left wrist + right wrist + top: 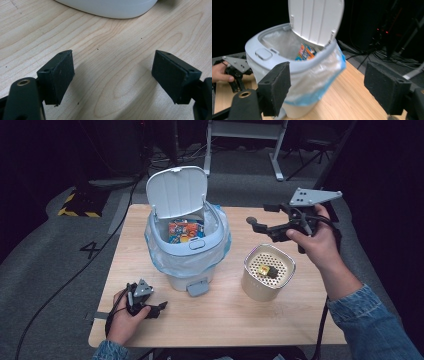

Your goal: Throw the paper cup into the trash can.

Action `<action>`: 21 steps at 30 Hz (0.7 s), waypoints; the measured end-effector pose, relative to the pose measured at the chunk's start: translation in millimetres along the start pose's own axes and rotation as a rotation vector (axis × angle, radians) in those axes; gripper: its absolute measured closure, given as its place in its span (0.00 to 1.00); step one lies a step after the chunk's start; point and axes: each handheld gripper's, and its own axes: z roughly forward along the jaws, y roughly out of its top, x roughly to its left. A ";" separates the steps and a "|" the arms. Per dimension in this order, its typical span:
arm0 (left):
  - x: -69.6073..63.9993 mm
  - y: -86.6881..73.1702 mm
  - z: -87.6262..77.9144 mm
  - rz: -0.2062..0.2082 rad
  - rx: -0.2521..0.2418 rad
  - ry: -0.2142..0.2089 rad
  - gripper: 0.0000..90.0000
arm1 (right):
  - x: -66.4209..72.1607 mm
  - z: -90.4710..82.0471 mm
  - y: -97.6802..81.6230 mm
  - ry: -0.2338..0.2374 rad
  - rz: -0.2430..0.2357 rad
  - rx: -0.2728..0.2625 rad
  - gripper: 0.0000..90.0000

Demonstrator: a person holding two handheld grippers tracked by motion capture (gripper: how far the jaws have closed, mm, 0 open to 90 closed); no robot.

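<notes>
1. Wood tabletop [225, 315] lies nearest, with the left gripper [159, 309] low at about seven o'clock in the high view. It rests by the bin's base, jaws spread wide with nothing between them – bare wood shows in the gap in the left gripper view [112, 75].
2. Right gripper [255, 224] hangs in the air at about two o'clock, pointing toward the bin. Its jaws stand apart and empty; the right gripper view [327, 85] has the bin framed between the pads, not touching them.
3. Cream perforated basket [268, 272] sits just below that gripper, at about four o'clock from table centre. One small yellow-and-dark item [266, 269] lies inside, so, as I judge it, at least this piece is left to move.
4. Lined white bin [187, 251] stands at table centre, near the far edge, lid [177, 191] tipped up and open. A colourful wrapper [185, 230] lies inside – that part looks done.
5. Relative to the right gripper, the basket item lies at six o'clock, near; the bin opening lies at nine o'clock.
</notes>
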 end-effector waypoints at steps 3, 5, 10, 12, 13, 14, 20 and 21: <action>0.8 -0.1 -0.3 0.010 0.000 -0.001 0.21 | -3.9 -16.9 -8.3 -0.013 0.015 0.017 0.25; 1.1 -0.2 -0.5 0.012 0.000 -0.004 0.21 | -6.0 -25.7 -13.8 -0.026 0.019 0.032 0.26; 0.8 -0.8 -0.5 0.003 -0.002 -0.009 0.21 | -10.0 -49.3 -33.0 -0.049 0.035 0.085 0.29; 0.8 -0.8 -0.6 0.003 -0.002 -0.008 0.21 | -10.6 -55.7 -39.5 -0.057 0.040 0.096 0.29; 0.7 -0.8 -0.6 0.003 -0.002 -0.008 0.21 | -10.9 -59.1 -43.0 -0.061 0.045 0.100 0.29; 0.7 -0.9 -0.6 0.002 -0.002 -0.007 0.21 | -11.1 -62.3 -46.4 -0.064 0.053 0.103 0.29; 0.5 -1.3 -0.9 0.005 -0.003 -0.006 0.21 | -12.1 -77.8 -67.9 -0.077 0.070 0.131 0.30; 0.5 -1.3 -0.9 0.005 -0.003 -0.006 0.21 | -12.3 -80.1 -71.0 -0.080 0.072 0.133 0.30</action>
